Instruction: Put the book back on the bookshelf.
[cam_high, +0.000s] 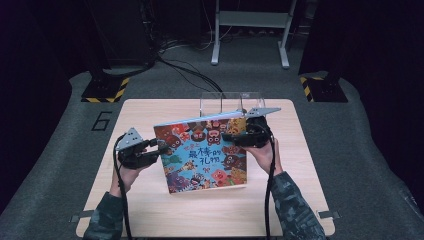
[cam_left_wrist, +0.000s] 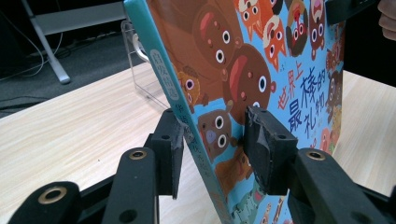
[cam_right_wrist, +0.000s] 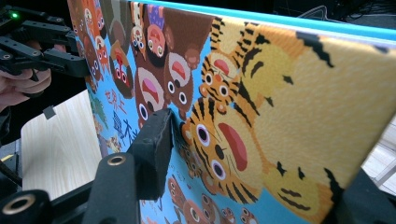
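At the middle of the desk (cam_high: 150, 210), a picture book (cam_high: 205, 152) is held up off the surface, tilted with its cover facing the person, just in front of a clear acrylic stand (cam_high: 232, 102) at the far edge. Left hand-held gripper (cam_high: 152, 149): jaws partly open, straddling the spine edge of the book; in the left gripper view the pads (cam_left_wrist: 266, 144) sit on either side of the board, the front pad against the cover, and it appears to be clamped there. Right hand-held gripper (cam_high: 239, 136): jaws partly open around the upper right edge, the near pad (cam_right_wrist: 156, 149) lying on the cover; the far jaw is behind the book, so the grip is judged, not confirmed. Handling assessment: a hardback, stiff enough to be carried by its edges without sagging, of moderate weight for its size; the cover looks glossy and is likely to slip in rubber pads if taken too near a corner. Best purchase is on the spine and the opposite board edge, well inboard. Markings: cartoon animals on a blue ground, large Chinese title characters, partly legible as "世界上最棒的礼物"; further small characters run down the spine, too small to read. A "6" (cam_high: 102, 120) is marked on the floor.
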